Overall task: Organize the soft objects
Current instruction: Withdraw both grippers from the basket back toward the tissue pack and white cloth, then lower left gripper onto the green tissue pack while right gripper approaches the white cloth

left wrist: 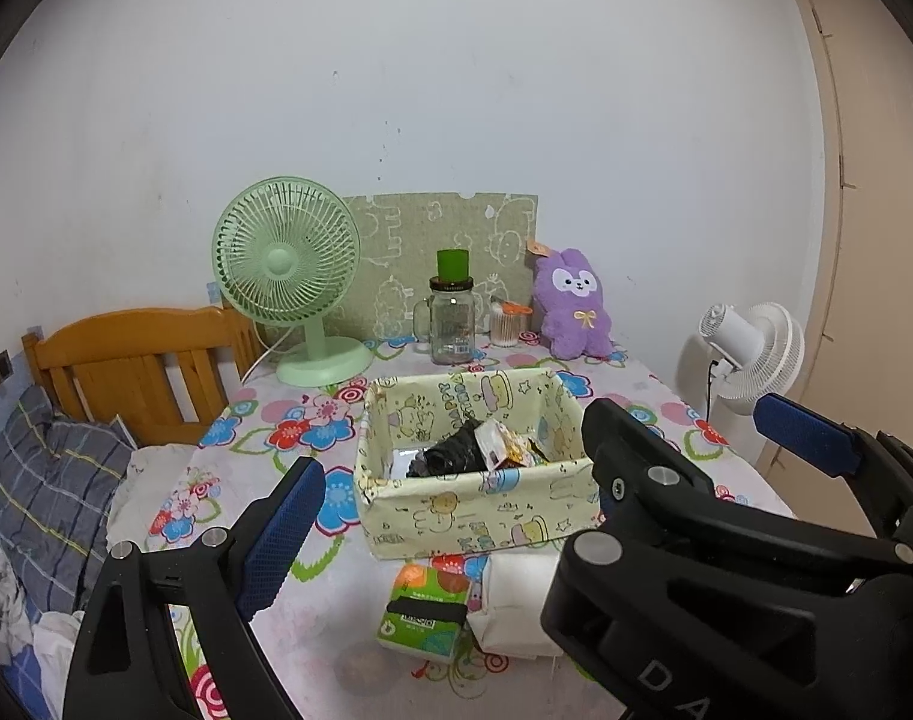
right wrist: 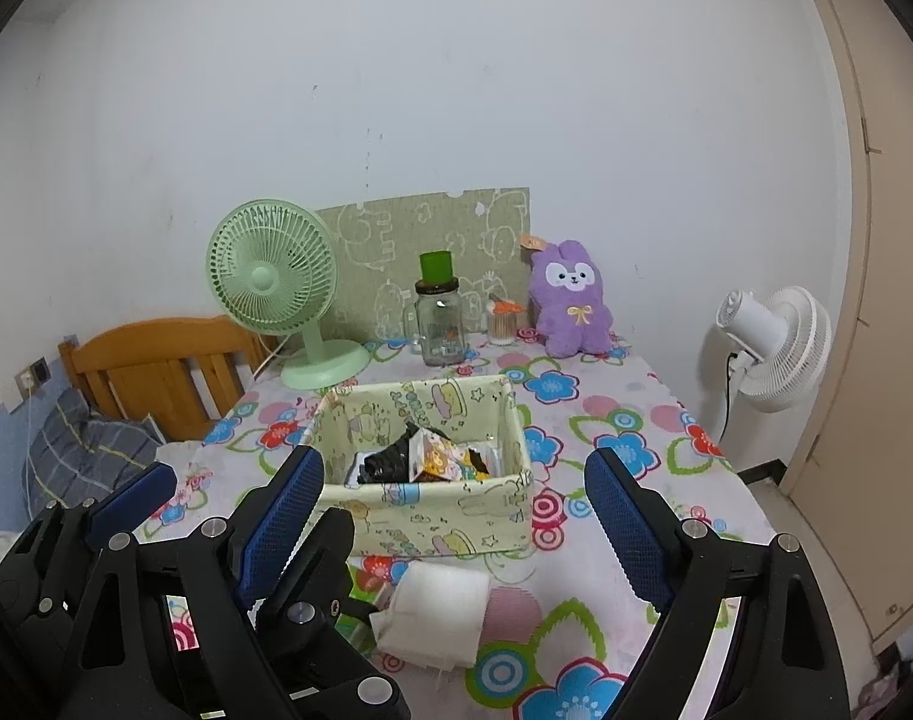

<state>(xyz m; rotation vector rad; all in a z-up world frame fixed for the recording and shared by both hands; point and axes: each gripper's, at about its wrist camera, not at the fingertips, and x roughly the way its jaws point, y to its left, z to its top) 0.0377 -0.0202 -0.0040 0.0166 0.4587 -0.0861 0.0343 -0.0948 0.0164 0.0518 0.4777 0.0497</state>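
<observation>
- Left wrist view: the left tool hangs with jaws wide apart, holding nothing; the fabric box sits mid-counter; a green tissue pack and a white tissue wad lie just before it.
- Right wrist view: the right tool gapes empty over the white tissue wad; purple plush rabbit stands at the far edge.

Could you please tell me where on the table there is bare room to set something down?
The widest free patch is the tablecloth right of the fabric box, reaching the table's right edge. Another lies left of the box, in front of the green fan. The back edge is crowded: fan, glass jar, purple plush. In front of the box lie a white tissue pack and a green tissue pack.
</observation>
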